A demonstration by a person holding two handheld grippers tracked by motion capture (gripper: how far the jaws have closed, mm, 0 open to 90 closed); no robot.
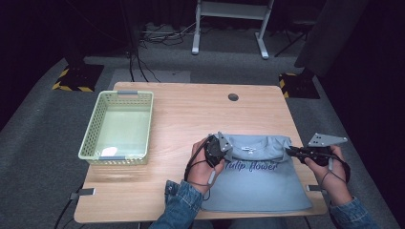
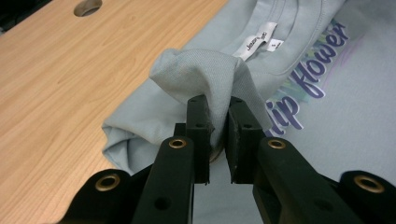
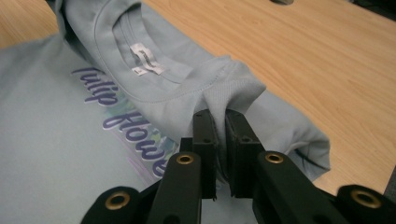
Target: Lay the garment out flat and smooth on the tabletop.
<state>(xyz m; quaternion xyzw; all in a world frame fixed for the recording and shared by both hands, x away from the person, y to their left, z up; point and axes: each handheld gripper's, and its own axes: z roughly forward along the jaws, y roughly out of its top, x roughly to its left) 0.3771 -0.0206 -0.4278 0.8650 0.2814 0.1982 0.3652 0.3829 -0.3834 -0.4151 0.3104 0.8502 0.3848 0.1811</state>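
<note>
Where the left claw pinches a raised fold of the pale blue-grey cotton T-shirt, its jaws hide the cloth between them; the right claw likewise clamps a fold beside the collar. White neck labels are too small to read. Purple script reads "Tulip flower". The shirt lies on the light wooden bench, its hem reaching the near edge, well apart from a pale green perforated plastic basket.

i see a pale green basket on the table, well off to the left of my tongs; beyond them, a round hole.
</note>
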